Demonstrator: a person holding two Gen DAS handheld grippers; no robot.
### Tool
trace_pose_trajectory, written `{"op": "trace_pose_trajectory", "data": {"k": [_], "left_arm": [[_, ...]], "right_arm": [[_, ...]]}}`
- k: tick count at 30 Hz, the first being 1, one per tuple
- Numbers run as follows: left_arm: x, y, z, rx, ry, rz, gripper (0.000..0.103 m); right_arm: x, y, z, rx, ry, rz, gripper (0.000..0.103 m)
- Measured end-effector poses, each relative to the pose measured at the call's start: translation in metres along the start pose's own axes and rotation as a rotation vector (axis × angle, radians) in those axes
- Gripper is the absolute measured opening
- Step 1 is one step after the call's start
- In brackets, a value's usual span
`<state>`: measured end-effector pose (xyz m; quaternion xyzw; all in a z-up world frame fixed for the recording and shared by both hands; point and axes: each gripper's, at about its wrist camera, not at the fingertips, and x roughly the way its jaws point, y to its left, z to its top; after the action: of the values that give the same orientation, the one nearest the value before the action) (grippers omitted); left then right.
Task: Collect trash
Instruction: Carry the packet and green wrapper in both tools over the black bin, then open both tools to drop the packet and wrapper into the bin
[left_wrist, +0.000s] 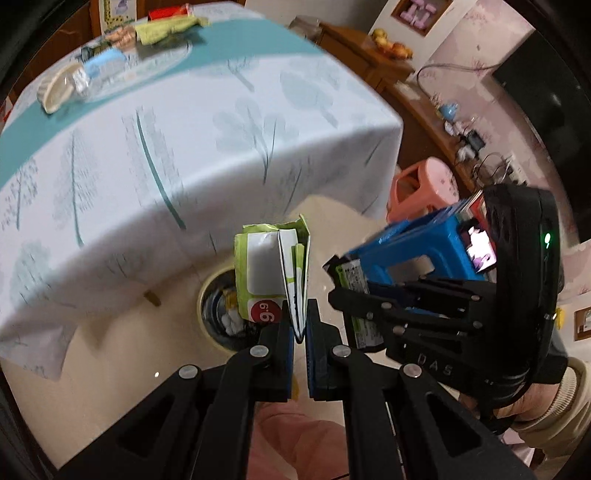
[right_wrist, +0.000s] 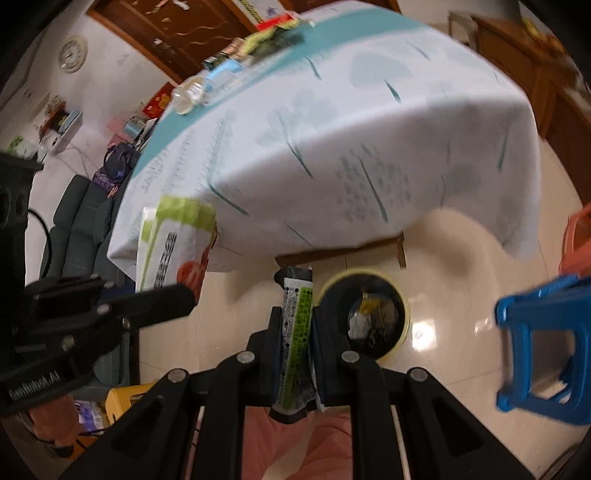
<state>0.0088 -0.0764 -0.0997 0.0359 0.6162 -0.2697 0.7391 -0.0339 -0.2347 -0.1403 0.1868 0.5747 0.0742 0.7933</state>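
Observation:
My left gripper (left_wrist: 300, 325) is shut on a green and white wrapper (left_wrist: 271, 266) with a red price sticker, held above the floor over a round trash bin (left_wrist: 218, 314) with a yellow rim. The wrapper also shows in the right wrist view (right_wrist: 173, 243), with the left gripper (right_wrist: 177, 299) under it. My right gripper (right_wrist: 295, 332) is shut on a narrow green and black packet (right_wrist: 295, 332), just left of the trash bin (right_wrist: 369, 317), which holds crumpled trash. The right gripper (left_wrist: 343, 291) also shows in the left wrist view, with the packet (left_wrist: 354, 284) in it.
A table with a white and teal leaf-print cloth (left_wrist: 184, 147) stands behind the bin, with bottles and cloths (left_wrist: 110, 62) at its far end. A blue stool (right_wrist: 546, 347) and a pink stool (left_wrist: 424, 188) stand to the right. A grey sofa (right_wrist: 74, 221) is at the left.

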Motion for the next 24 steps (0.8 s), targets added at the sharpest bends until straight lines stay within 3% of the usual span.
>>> {"op": "trace_pose_trajectory", "data": {"k": [10,14,22,24], "left_arm": [[0.109,0.019,-0.034,-0.032,0.112,0.04,0.003],[0.156,0.028,-0.04,-0.052,0.136,0.044,0.003],[0.242,0.057,-0.052,-0.03,0.154,0.062,0.004],[0.255,0.063,-0.052,-0.024,0.156,0.066,0.008]], "right_arm": [[0.069,-0.048,-0.028,0.145,0.017,-0.008,0.014],[0.11,-0.08,-0.043,0.226,0.038,-0.027,0.014],[0.189,-0.118,-0.064,0.265,0.068,-0.056,0.014],[0.205,-0.124,-0.068,0.279,0.063,-0.056,0.015]]}}
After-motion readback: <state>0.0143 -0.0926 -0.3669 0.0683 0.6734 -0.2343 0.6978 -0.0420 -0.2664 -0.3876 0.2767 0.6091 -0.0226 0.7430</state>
